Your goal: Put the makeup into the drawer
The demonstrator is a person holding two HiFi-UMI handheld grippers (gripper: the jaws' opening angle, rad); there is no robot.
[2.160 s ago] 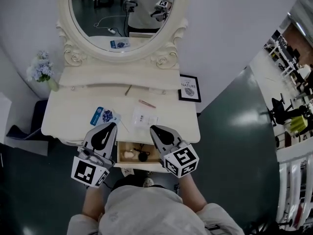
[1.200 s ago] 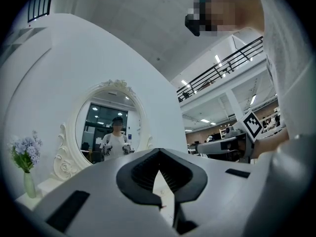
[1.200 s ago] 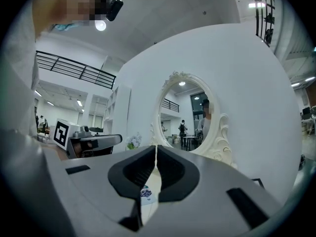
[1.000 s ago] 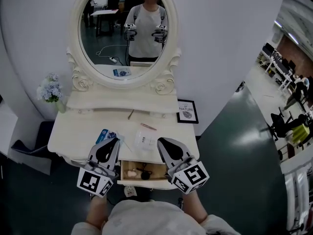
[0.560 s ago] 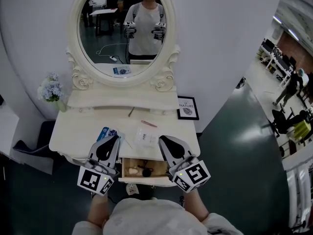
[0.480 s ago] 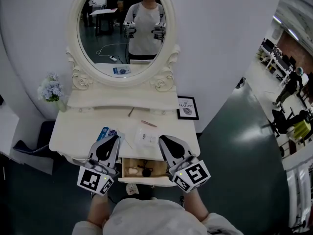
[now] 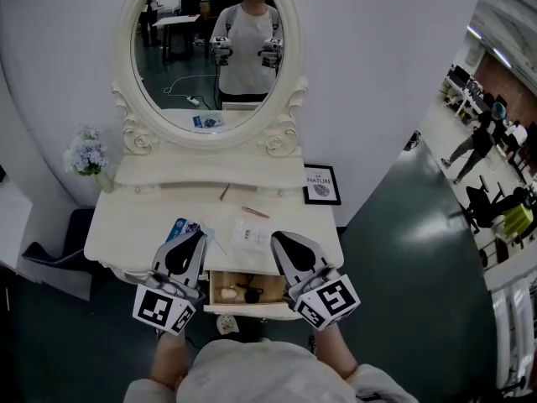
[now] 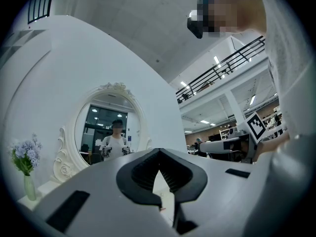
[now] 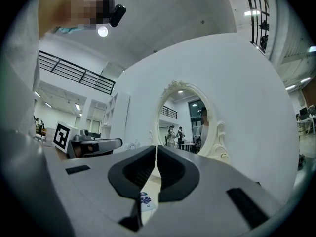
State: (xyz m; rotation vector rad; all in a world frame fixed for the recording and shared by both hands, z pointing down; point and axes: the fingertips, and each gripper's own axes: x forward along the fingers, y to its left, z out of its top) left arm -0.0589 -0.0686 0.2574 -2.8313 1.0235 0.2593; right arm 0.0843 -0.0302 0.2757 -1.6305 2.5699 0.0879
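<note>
The vanity's drawer [image 7: 207,289] stands pulled out at the front, with a beige round item [image 7: 225,295] and a black item [image 7: 249,293] inside. On the tabletop lie a blue packet [image 7: 180,227], a clear packet [image 7: 250,238], a pink stick [image 7: 254,212] and a brown stick [image 7: 224,193]. My left gripper [image 7: 200,236] hovers shut over the drawer's left end, nothing in it. My right gripper [image 7: 273,237] hangs shut over the drawer's right end, likewise bare. Both point towards the mirror, as the left gripper [image 8: 159,152] and right gripper [image 9: 156,148] views show. The blue packet [image 9: 144,200] shows below the right jaws.
An oval mirror [image 7: 211,49] rises behind a raised shelf [image 7: 210,173]. A framed picture [image 7: 320,185] leans at the back right and a vase of flowers [image 7: 86,154] stands at the far left. Dark floor lies to the right of the table, with people walking far off.
Since the earliest frame the head view has tilted up, so more of the mirror shows. Over the last second both grippers have kept still and stayed shut.
</note>
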